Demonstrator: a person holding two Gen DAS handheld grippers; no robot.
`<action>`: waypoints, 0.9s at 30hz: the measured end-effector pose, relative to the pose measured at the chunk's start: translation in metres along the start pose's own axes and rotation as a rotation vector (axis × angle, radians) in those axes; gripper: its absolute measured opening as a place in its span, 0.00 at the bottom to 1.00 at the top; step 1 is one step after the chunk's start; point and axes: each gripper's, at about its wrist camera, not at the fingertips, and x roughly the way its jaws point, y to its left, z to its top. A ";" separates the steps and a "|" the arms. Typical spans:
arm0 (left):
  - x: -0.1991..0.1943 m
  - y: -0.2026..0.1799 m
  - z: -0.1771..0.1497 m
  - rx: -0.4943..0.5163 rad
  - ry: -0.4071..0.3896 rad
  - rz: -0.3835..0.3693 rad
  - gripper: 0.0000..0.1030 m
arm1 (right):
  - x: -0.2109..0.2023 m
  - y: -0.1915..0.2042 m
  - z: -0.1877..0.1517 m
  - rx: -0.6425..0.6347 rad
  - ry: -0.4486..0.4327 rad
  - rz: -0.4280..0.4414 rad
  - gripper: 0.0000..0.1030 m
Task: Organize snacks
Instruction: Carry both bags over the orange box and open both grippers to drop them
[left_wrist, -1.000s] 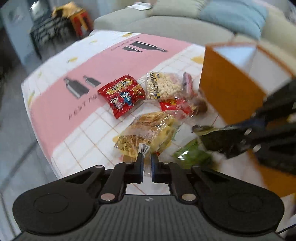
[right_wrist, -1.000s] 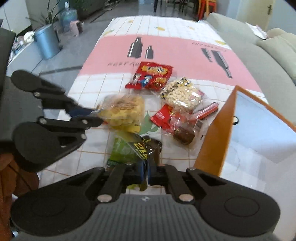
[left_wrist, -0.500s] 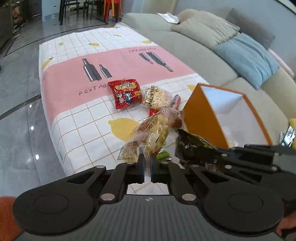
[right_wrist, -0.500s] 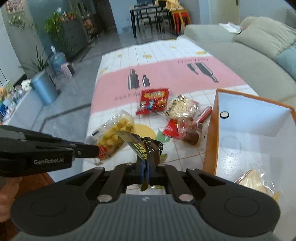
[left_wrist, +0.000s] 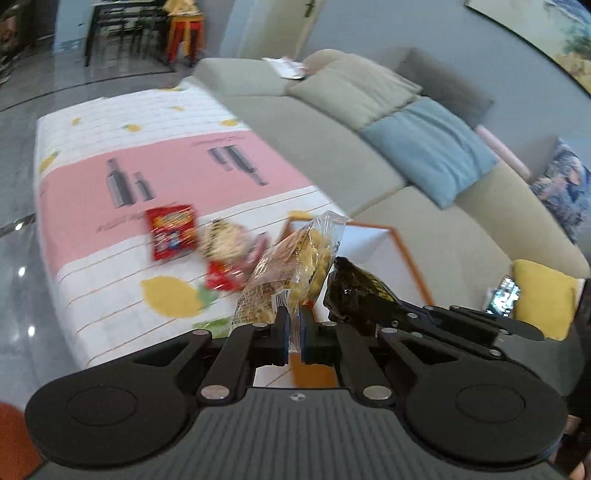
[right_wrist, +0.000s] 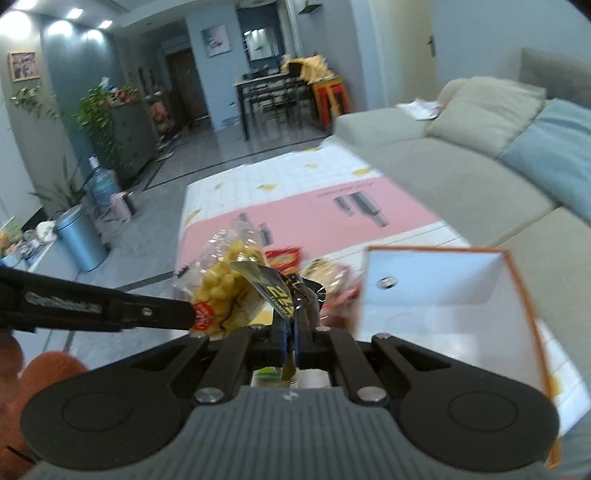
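1. Left gripper (left_wrist: 293, 325): lower centre of the left wrist view, fingers clenched on the sealed edge of a clear bag of yellow puffs (left_wrist: 295, 269). The bag stands up from the pinch, clear of the table, in mid-frame.
2. Right gripper (right_wrist: 291, 332): lower centre of the right wrist view, fingers clamped on a dark packet with yellow lettering (right_wrist: 277, 291). In the left wrist view this packet sits right of centre, just beside the puff bag; whether the two touch cannot be told.
3. Orange box (right_wrist: 517, 295): open top, white inside, at the right of the right wrist view, standing on the table. In the left wrist view its rim shows behind both held packets.
4. Table (left_wrist: 92, 258): cloth of white squares with lemon prints and a pink band bearing bottle figures; fills the left half of the left wrist view.
5. Red snack packet (left_wrist: 171, 230): lying flat on the cloth, left of centre, blurred.
6. Pale snack bag (left_wrist: 225, 240): just right of the red packet, blurred; a second red wrapper (left_wrist: 221, 277) lies directly below it.
7. Sofa (left_wrist: 332, 122): beige, upper right, with a blue cushion (left_wrist: 428, 147).
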 end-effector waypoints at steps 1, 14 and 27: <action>0.004 -0.007 0.003 0.014 0.003 -0.011 0.05 | -0.001 -0.006 0.001 0.005 -0.001 -0.011 0.00; 0.109 -0.087 0.026 0.289 0.139 -0.009 0.05 | 0.037 -0.103 0.006 -0.010 0.122 -0.166 0.00; 0.168 -0.121 0.017 0.556 0.161 0.004 0.02 | 0.092 -0.149 -0.025 0.064 0.273 -0.175 0.00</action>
